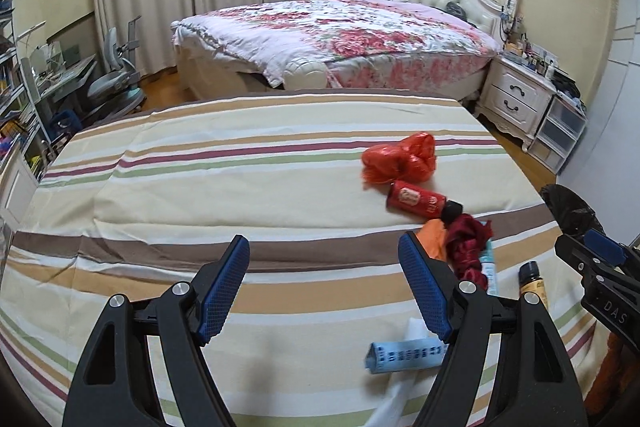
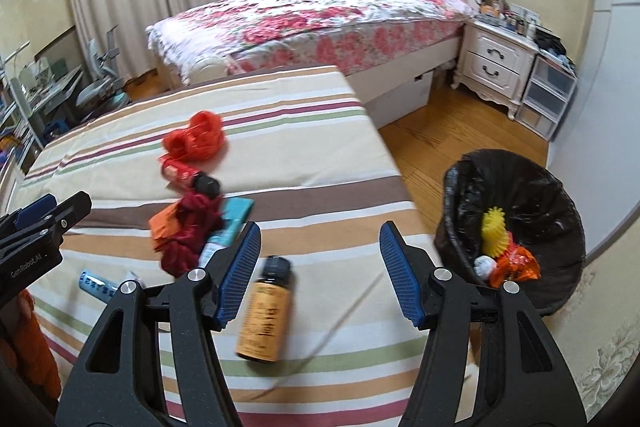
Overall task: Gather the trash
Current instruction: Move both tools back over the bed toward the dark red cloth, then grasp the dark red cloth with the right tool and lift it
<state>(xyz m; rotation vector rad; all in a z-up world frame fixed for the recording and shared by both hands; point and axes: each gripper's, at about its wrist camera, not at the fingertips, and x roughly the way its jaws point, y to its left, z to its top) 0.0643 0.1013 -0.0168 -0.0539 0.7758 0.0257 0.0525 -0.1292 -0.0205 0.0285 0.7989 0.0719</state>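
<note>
From the left wrist camera, the left gripper (image 1: 324, 247) stood open over the striped table (image 1: 200, 187), its jaws wide apart and holding nothing. Trash lay toward the table's right edge: a crumpled red bag (image 1: 400, 157), a red can (image 1: 418, 203) touching it, then a dark red cloth (image 1: 468, 247) over an orange scrap (image 1: 432, 231). A blue packet (image 1: 404, 357) lay near the front edge. The neck of a brown bottle (image 1: 532, 277) showed at the right, beside the other gripper.

From the right wrist camera, the right gripper (image 2: 320, 247) was open too, empty, with the brown bottle (image 2: 264, 311) lying on its side between its fingers. The trash bin (image 2: 516, 187), lined with a black bag, stood on the floor just off the table's right edge. Inside it lay a yellow spiky ball (image 2: 496, 231), an orange wrapper (image 2: 516, 265) and a small white wad (image 2: 484, 265).
</note>
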